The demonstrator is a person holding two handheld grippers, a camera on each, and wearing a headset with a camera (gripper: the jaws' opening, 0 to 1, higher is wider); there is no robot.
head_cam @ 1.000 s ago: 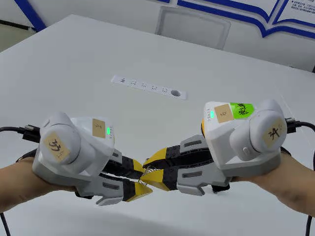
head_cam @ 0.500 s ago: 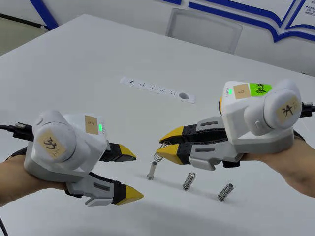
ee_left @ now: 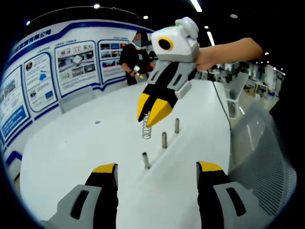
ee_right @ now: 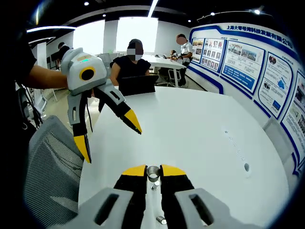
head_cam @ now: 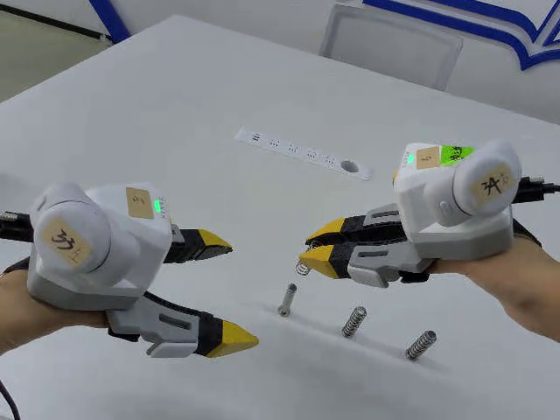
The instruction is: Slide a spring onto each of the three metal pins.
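The big white table (head_cam: 131, 131) takes up most of the head view, and the mesh chair (head_cam: 394, 44) on the far side gets cut off by the top edge. The left gripper (head_cam: 229, 290) sits low on the left, tongs spread wide with nothing in them, and its chunky body covers the table under it. The right gripper (head_cam: 306, 252) is pinched narrow on a spring (head_cam: 302, 268). Only the bottom few coils poke out below the yellow tips; the rest is tucked between them. The power strip (head_cam: 302, 153) lies further back, well apart from everything.

The three pins stand in a row. The bare pin (head_cam: 286, 299) is nearest the held spring, which hangs up and to the right of it, not touching. The middle pin (head_cam: 353, 321) and the end pin (head_cam: 421, 344) already wear springs.

In the left gripper view the spring dangles over the row, but the coils on the far pins are too small to make out. In the right gripper view the spring's open end shows between the tips, and the pin below is mostly hidden.

A second ago the two grippers were nose to nose and covered the pins completely. Now they're apart and the whole row shows.
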